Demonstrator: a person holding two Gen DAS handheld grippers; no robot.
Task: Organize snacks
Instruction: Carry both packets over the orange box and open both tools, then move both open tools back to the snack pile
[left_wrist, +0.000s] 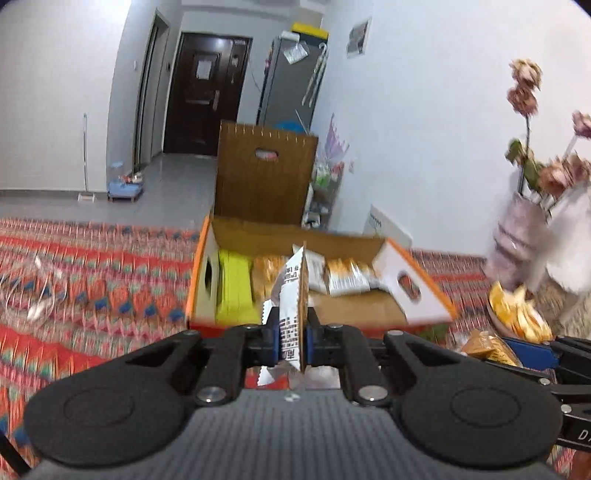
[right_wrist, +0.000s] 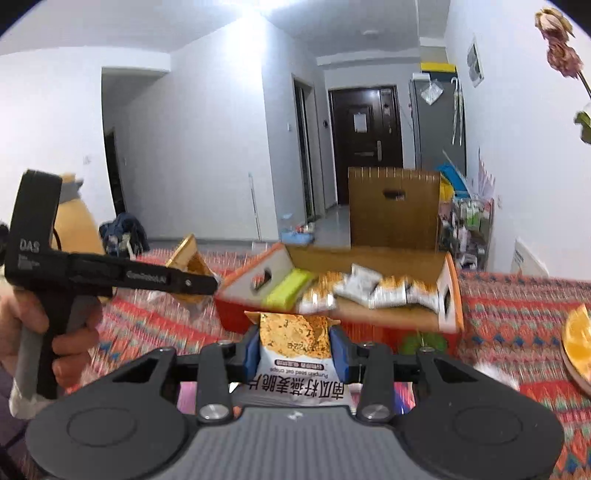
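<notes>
Left gripper (left_wrist: 291, 334) clenched on an edge-on snack packet (left_wrist: 293, 295), right gripper (right_wrist: 294, 347) clamped on an oat crisp packet (right_wrist: 295, 354), both above the patterned tablecloth (left_wrist: 92, 288), open cardboard box (right_wrist: 369, 258) beyond holding more packets (right_wrist: 369, 286) toward its far edge

**Both grippers clamped, both loaded**

Our left gripper (left_wrist: 291, 332) is closed edge-on across a thin packet (left_wrist: 293, 295), blue pads pressing both faces. Our right gripper (right_wrist: 293, 350) pinches a wider packet (right_wrist: 295, 343) flat between its pads. Our left hand (right_wrist: 48, 332) wraps its gripper's handle.
</notes>
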